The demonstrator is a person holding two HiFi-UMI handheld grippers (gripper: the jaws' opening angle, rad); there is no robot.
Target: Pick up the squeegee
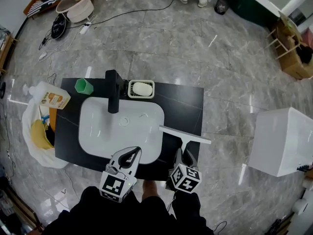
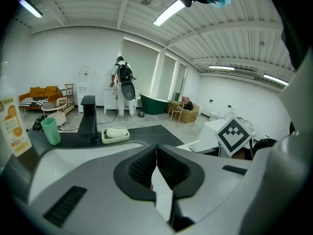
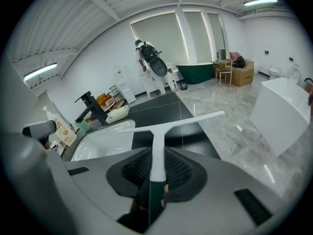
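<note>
The squeegee (image 1: 185,134) is white and T-shaped, with a dark lower handle. Its blade lies across the black counter (image 1: 188,106), just right of the white sink (image 1: 98,126). My right gripper (image 1: 183,154) is at the counter's front edge, shut on the squeegee's handle. In the right gripper view the handle (image 3: 157,151) runs straight up between the pads of my right gripper (image 3: 156,175) to the blade. I cannot tell whether the blade rests on the counter. My left gripper (image 1: 134,153) sits over the sink's front rim; in its own view the left gripper (image 2: 156,153) is shut and holds nothing.
A black faucet (image 1: 113,89), a soap dish (image 1: 141,89) and a green cup (image 1: 83,85) stand along the counter's back. A cleaner bottle (image 1: 54,98) is at its left end, above a lined bin (image 1: 34,131). A white box (image 1: 281,141) stands on the floor at the right.
</note>
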